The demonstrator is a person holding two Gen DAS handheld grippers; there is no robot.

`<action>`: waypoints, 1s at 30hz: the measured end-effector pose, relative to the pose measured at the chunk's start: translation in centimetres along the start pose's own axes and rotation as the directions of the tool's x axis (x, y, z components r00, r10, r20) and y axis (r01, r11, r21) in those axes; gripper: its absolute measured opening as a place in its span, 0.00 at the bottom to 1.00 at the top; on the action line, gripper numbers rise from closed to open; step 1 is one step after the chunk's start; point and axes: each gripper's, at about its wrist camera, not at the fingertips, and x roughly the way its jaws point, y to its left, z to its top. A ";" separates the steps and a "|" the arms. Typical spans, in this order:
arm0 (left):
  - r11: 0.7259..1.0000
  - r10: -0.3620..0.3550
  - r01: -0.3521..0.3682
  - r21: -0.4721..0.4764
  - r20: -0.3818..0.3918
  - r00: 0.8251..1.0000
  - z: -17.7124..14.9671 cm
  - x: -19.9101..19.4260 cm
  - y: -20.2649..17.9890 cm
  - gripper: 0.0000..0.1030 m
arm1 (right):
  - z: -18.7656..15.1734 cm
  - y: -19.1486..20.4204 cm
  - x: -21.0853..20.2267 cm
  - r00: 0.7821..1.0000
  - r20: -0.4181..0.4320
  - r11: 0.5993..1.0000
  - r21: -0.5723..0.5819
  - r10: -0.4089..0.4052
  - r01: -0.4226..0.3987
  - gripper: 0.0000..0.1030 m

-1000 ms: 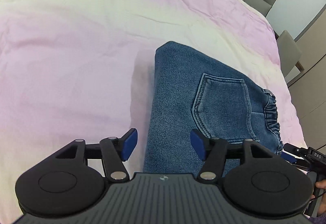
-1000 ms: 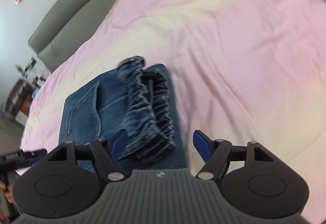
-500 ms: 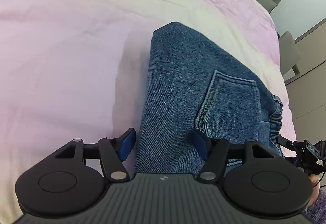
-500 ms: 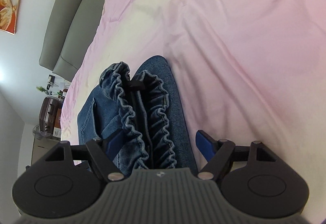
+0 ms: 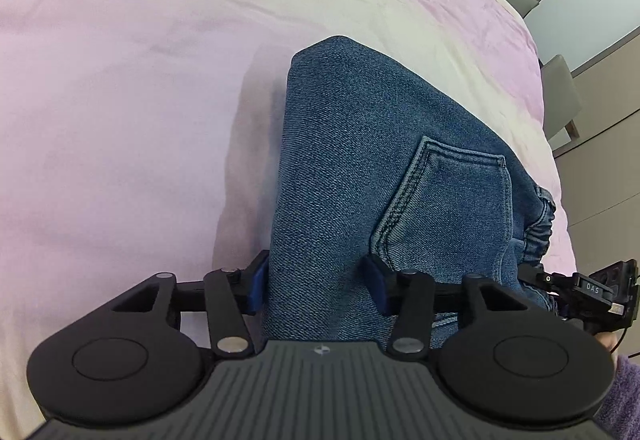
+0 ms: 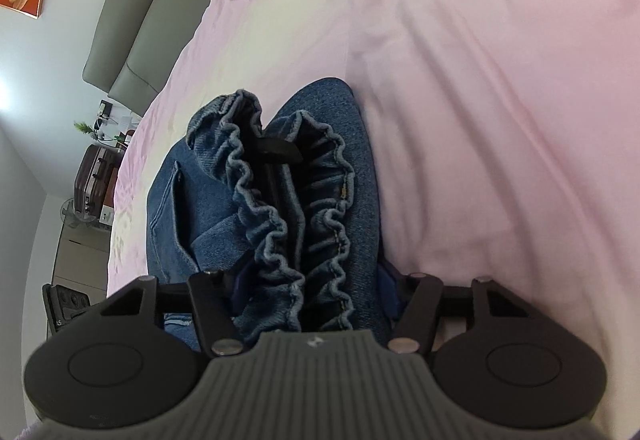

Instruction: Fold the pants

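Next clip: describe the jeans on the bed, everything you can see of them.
The jeans are blue denim, folded into a compact stack on the pink and cream bedspread. A stitched back pocket faces up, and the gathered elastic waistband gapes open at one end. The left gripper straddles the smooth folded end and the right gripper the waistband end, with their fingers against the cloth; whether they clamp it is unclear.

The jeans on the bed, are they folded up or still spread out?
Folded. The jeans form a compact block on the bedspread, pocket on top, and the waistband shows doubled layers.
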 end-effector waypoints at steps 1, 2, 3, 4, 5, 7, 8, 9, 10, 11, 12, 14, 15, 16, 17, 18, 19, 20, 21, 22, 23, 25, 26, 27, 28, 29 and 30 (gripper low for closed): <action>1.000 0.009 -0.009 0.000 -0.001 1.000 0.0 -0.1 -0.3 0.50 | 0.0 0.4 0.0 1.000 0.002 1.000 -0.003 -0.011 0.011 0.50; 1.000 0.025 -0.025 0.007 -0.001 1.000 0.0 -0.3 -0.7 0.47 | 0.1 0.7 -0.2 1.000 0.004 1.000 -0.011 -0.023 0.023 0.49; 0.999 0.040 -0.040 0.020 0.001 0.999 0.0 -0.4 -1.1 0.44 | 0.1 1.2 -0.3 0.999 0.007 0.999 -0.024 -0.035 0.035 0.47; 0.998 0.054 -0.054 0.034 0.005 0.999 0.0 -0.6 -1.5 0.43 | 0.1 1.7 -0.4 0.999 0.011 0.998 -0.036 -0.043 0.043 0.46; 0.997 0.065 -0.066 0.046 0.010 0.998 -0.1 -0.8 -1.9 0.39 | 0.1 2.2 -0.5 0.999 0.013 0.998 -0.044 -0.048 0.049 0.44; 0.996 0.071 -0.073 0.059 0.022 0.997 -0.1 -1.3 -2.5 0.34 | 0.2 2.9 -0.8 0.998 0.017 0.997 -0.051 -0.054 0.055 0.41; 0.996 0.068 -0.070 0.059 0.028 0.997 -0.1 -1.6 -2.7 0.30 | 0.2 3.3 -1.0 0.998 0.019 0.997 -0.054 -0.055 0.056 0.40; 0.996 0.066 -0.068 0.061 0.032 0.997 -0.1 -1.9 -2.9 0.27 | 0.3 3.8 -1.3 0.998 0.020 0.997 -0.061 -0.056 0.057 0.39; 0.995 0.066 -0.069 0.067 0.035 0.997 0.0 -2.1 -3.2 0.25 | 0.2 4.3 -1.6 0.998 0.021 0.996 -0.067 -0.056 0.057 0.38; 0.995 0.068 -0.071 0.076 0.037 0.997 0.1 -2.4 -3.5 0.23 | 0.3 4.8 -1.9 0.998 0.020 0.996 -0.069 -0.056 0.057 0.38; 0.993 0.072 -0.075 0.088 0.037 0.997 0.1 -2.7 -3.8 0.22 | 0.3 5.2 -2.3 0.998 0.018 0.996 -0.076 -0.054 0.055 0.37; 0.991 0.076 -0.079 0.108 0.030 0.997 0.0 -3.2 -4.4 0.21 | 0.2 5.9 -3.0 0.998 0.013 0.995 -0.088 -0.055 0.055 0.37; 0.990 0.075 -0.078 0.117 0.029 0.997 0.0 -3.6 -4.7 0.21 | 0.0 6.2 -3.5 0.998 0.011 0.994 -0.090 -0.054 0.055 0.36; 0.990 0.071 -0.074 0.123 0.029 0.997 -0.1 -4.0 -4.9 0.20 | -0.2 6.5 -3.9 0.998 0.010 0.995 -0.089 -0.054 0.055 0.36; 0.989 0.068 -0.072 0.129 0.030 0.997 -0.3 -4.5 -5.1 0.20 | -0.4 6.7 -4.4 0.998 0.009 0.994 -0.089 -0.055 0.055 0.36; 0.989 0.066 -0.069 0.133 0.031 0.997 -0.4 -5.0 -5.3 0.20 | -0.6 7.0 -5.0 0.998 0.011 0.995 -0.089 -0.054 0.055 0.36; 0.988 0.063 -0.067 0.138 0.032 0.998 -0.5 -5.6 -5.6 0.20 | -0.8 7.2 -5.5 0.999 0.013 0.995 -0.088 -0.052 0.053 0.36; 0.987 -0.033 0.028 0.161 0.033 0.999 -0.6 -6.2 -5.7 0.20 | -1.1 7.5 -6.0 0.999 0.017 0.995 -0.091 -0.049 0.051 0.36; 0.985 -0.037 0.030 0.167 0.038 0.999 -0.7 -6.9 -5.9 0.20 | -1.3 7.9 -6.6 0.999 0.023 0.994 -0.094 -0.047 0.049 0.36; 0.984 -0.039 0.031 0.174 0.044 0.998 -0.7 -7.7 -6.2 0.20 | -1.6 8.4 -7.1 0.999 0.028 0.995 -0.093 -0.043 0.045 0.36; 0.984 0.012 -0.018 0.177 0.034 0.999 -0.8 -8.6 -6.3 0.20 | -1.6 8.1 -7.4 0.998 0.031 0.995 -0.090 -0.046 0.049 0.36; 0.983 0.008 -0.017 0.182 0.048 0.999 -0.9 -10.6 -6.3 0.20 | -1.8 7.7 -8.1 0.998 0.045 0.994 -0.099 -0.032 0.037 0.36; 0.982 0.009 -0.020 0.189 0.057 0.998 -0.9 -11.7 -6.2 0.20 | -1.8 7.6 -8.2 0.998 0.051 0.994 -0.105 -0.024 0.030 0.36; 0.980 0.011 -0.025 0.197 0.068 0.998 -0.9 -12.9 -6.0 0.20 | -1.9 7.7 -8.3 0.998 0.058 0.994 -0.111 -0.013 0.019 0.36; 0.979 0.015 -0.031 0.201 0.078 0.997 -0.8 -14.1 -5.9 0.20 | -1.9 7.8 -8.3 0.998 0.063 0.993 -0.117 0.000 0.008 0.36; 0.977 0.021 -0.040 0.208 0.090 0.996 -0.7 -15.5 -5.8 0.20 | -1.9 8.0 -8.2 0.998 0.067 0.992 -0.123 0.013 -0.005 0.36; 0.975 0.029 -0.051 0.219 0.101 0.994 -0.7 -16.9 -5.6 0.20 | -1.9 8.3 -7.9 0.997 0.071 0.992 -0.127 0.026 -0.017 0.36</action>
